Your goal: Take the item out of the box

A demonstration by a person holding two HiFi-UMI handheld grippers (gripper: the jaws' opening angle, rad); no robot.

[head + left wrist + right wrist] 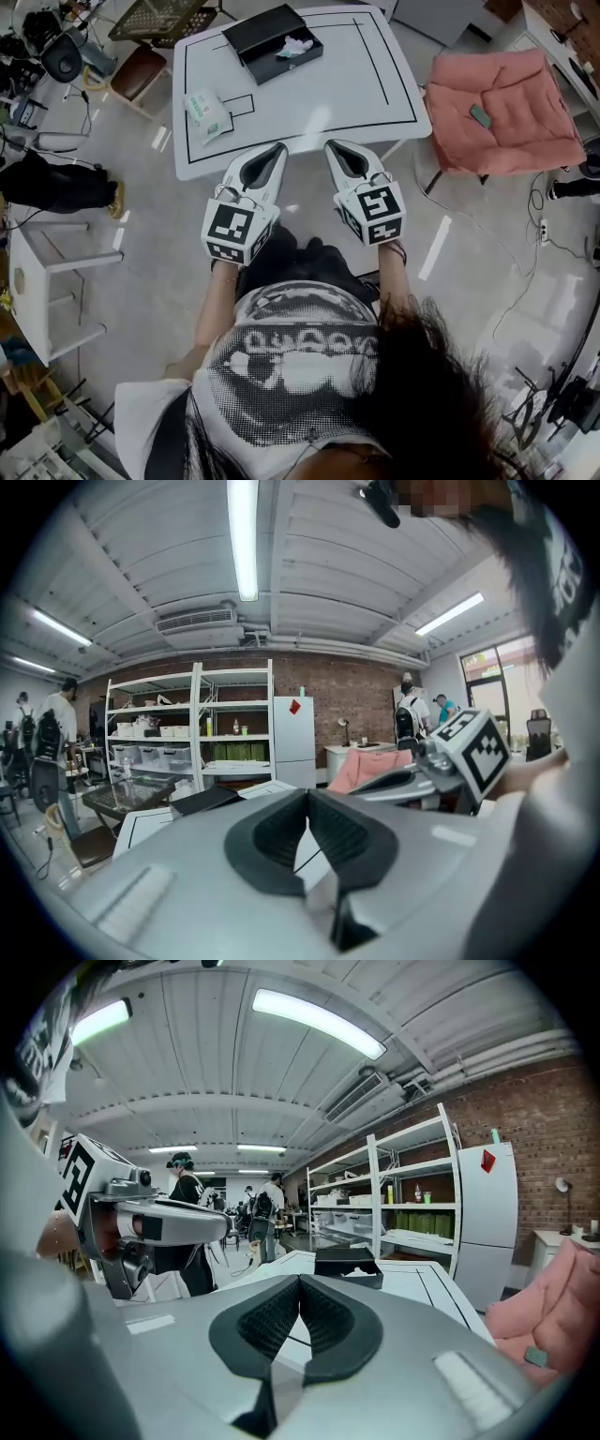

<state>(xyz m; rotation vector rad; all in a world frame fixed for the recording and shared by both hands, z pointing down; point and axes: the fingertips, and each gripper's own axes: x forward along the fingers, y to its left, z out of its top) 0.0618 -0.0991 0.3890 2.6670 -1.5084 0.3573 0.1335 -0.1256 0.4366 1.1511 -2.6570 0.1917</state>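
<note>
An open black box (pixel 272 42) stands at the far side of the white table (pixel 356 94), with a white and teal item (pixel 297 47) lying inside it. My left gripper (pixel 277 148) and right gripper (pixel 331 146) hover side by side over the table's near edge, both shut and empty, pointing toward the box. In the left gripper view the shut jaws (pixel 307 794) point toward the table, and the box (pixel 202 799) shows low on the left. In the right gripper view the shut jaws (pixel 300 1281) line up just below the box (pixel 347 1262), far ahead.
A white and green packet (pixel 208 112) lies on the table's left part. A pink cushioned seat (pixel 506 108) with a small teal object (pixel 480 115) stands to the right. A white stool (pixel 47 281) is on the left and a brown chair (pixel 141 70) at the far left.
</note>
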